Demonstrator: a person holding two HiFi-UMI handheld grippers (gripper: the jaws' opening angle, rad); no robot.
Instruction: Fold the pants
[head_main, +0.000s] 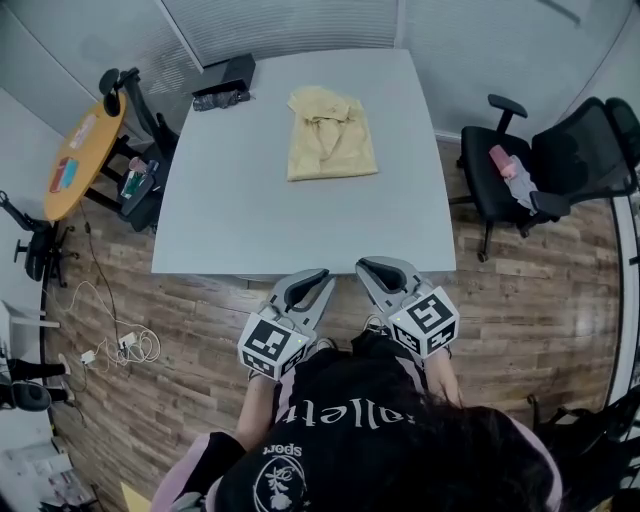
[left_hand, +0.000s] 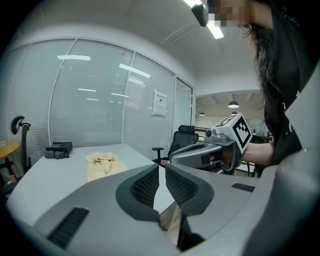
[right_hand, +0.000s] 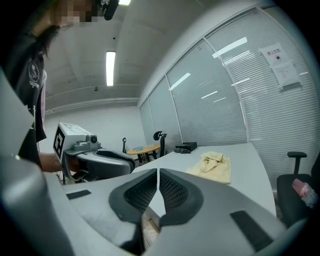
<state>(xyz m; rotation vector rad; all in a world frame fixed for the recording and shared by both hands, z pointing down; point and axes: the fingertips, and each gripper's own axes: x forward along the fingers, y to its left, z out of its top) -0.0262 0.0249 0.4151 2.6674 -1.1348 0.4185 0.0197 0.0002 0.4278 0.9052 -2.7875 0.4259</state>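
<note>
The pale yellow pants (head_main: 331, 133) lie folded into a compact rectangle on the far half of the grey table (head_main: 250, 220); they also show in the left gripper view (left_hand: 103, 165) and the right gripper view (right_hand: 214, 166). Both grippers hang off the table's near edge, above the wooden floor, well short of the pants. My left gripper (head_main: 324, 276) (left_hand: 161, 169) has its jaws together with nothing between them. My right gripper (head_main: 362, 266) (right_hand: 157, 172) is shut and empty too. Each gripper sees the other beside it.
A black object (head_main: 225, 85) sits at the table's far left corner. Two black office chairs (head_main: 510, 170) (head_main: 595, 150) stand to the right, one with a pink item on its seat. Left are another chair (head_main: 135, 110), a round wooden table (head_main: 85, 155) and floor cables (head_main: 125, 345).
</note>
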